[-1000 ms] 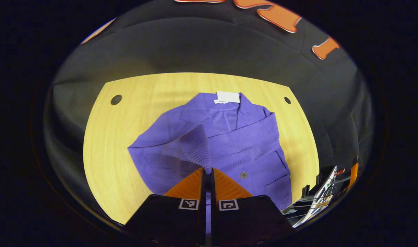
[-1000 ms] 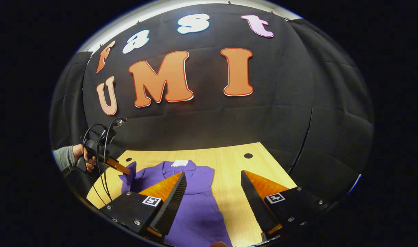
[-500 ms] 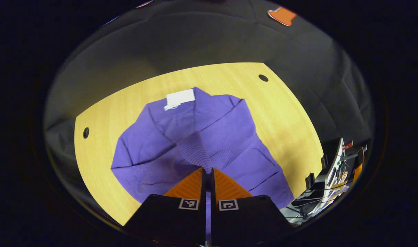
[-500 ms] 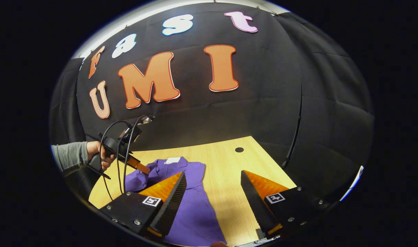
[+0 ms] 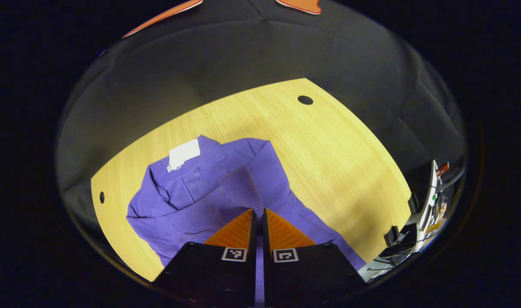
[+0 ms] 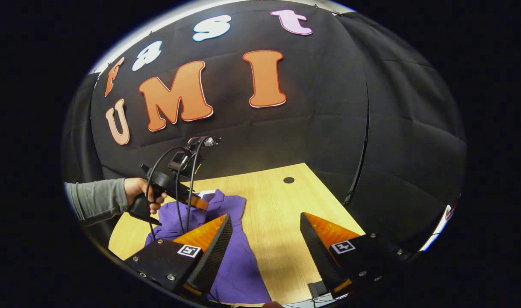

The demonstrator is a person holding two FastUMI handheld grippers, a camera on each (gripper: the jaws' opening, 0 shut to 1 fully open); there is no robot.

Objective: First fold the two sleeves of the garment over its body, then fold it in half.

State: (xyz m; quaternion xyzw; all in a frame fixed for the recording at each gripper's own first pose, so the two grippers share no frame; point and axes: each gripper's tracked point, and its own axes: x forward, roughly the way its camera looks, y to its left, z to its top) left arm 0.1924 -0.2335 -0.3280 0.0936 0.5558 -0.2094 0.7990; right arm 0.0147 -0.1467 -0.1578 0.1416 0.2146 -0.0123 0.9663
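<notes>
You have almost nothing readable here. The white tag point(image 5: 183, 153) at the collar of the purple garment point(image 5: 209, 201), ahead and left of your left gripper point(image 5: 257, 212), is too small to make out any print. Each finger block of that gripper and of your right gripper point(image 6: 266, 234) carries a square black-and-white coded marker point(image 5: 234, 254), a pattern, not letters or numbers.

Bare counter point(image 6: 281, 214) lies ahead of my right claw point(image 6: 264, 239); the purple garment point(image 6: 239, 261) covers its left part.
</notes>
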